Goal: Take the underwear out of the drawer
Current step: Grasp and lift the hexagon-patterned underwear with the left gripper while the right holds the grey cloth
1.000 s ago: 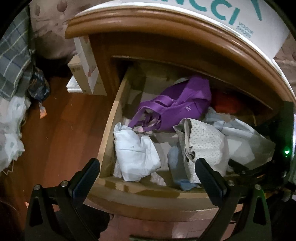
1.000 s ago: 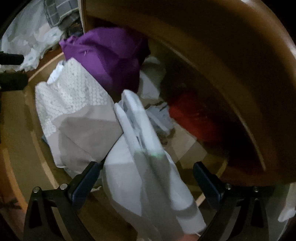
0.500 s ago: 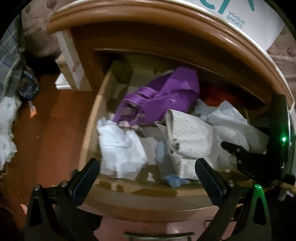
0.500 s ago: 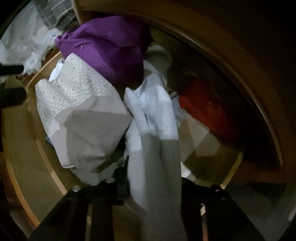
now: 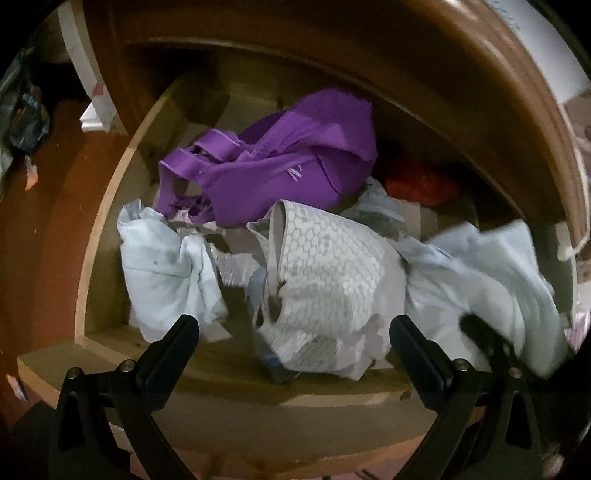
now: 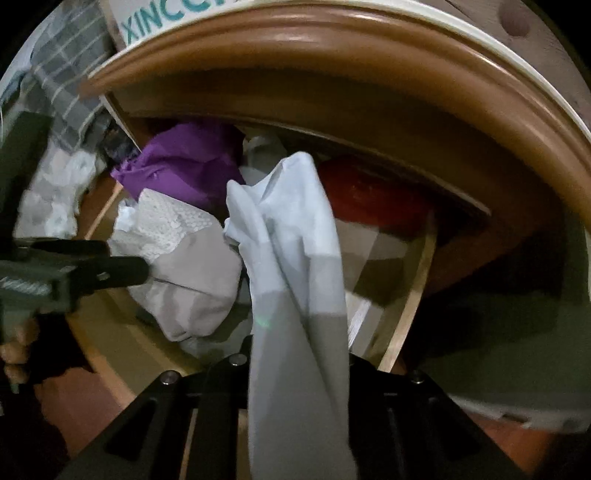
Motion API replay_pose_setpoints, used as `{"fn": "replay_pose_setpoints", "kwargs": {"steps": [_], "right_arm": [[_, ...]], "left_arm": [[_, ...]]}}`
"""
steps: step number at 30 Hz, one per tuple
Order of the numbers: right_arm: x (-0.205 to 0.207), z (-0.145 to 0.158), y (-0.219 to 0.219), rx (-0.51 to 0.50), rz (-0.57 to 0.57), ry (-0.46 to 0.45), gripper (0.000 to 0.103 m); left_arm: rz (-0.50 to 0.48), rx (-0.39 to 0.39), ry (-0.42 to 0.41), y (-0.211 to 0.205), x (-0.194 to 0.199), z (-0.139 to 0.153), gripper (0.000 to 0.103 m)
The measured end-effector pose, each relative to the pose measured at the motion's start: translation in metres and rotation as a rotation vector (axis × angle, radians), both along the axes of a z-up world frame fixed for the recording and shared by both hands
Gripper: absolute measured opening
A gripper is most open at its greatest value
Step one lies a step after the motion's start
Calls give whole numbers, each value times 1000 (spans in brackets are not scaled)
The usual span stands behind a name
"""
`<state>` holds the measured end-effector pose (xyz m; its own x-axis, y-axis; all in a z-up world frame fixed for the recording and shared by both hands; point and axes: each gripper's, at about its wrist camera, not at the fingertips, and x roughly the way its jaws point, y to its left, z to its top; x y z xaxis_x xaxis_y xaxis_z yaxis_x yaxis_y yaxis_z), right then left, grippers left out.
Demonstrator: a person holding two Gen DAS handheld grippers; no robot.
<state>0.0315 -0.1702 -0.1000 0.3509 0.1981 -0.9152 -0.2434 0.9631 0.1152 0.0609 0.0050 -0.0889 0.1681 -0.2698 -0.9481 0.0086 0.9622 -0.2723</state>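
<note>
The wooden drawer [image 5: 96,236] stands pulled out, full of crumpled underwear. My right gripper [image 6: 295,356] is shut on a pale white piece of underwear [image 6: 288,229], which hangs lifted above the pile; in the left wrist view the same piece [image 5: 480,266] is blurred at the right. My left gripper [image 5: 295,332] is open just above a white honeycomb-patterned piece [image 5: 325,273] at the drawer's front, touching nothing. A purple garment [image 5: 280,166] lies behind it, a light crumpled piece [image 5: 162,266] to its left, and a red item [image 5: 421,184] at the back right.
The cabinet's curved wooden top [image 6: 332,48] overhangs the drawer's back, with a white shoe box with teal letters [image 6: 166,18] on it. Brown wooden floor [image 5: 48,221] lies to the left, with a checked cloth [image 6: 66,55] and white fabric [image 6: 48,199] beyond. A hand [image 6: 14,354] holds the left gripper.
My right gripper closed on the pale white underwear and raised it out of the pile while rolling. My left gripper came down and closer over the patterned piece, still open.
</note>
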Motion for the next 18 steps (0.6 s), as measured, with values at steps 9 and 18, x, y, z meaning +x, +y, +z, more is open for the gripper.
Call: {"fn": "replay_pose_setpoints", "kwargs": {"steps": [9,18], "right_arm": [[-12,13,-26,120,-136,-12,15],[-17,19,-45,170,-210,-38,15]], "left_arm": [[-2,67,37,-24,23,-12,102],[-8,105,76,-46,28,-26,42]]}}
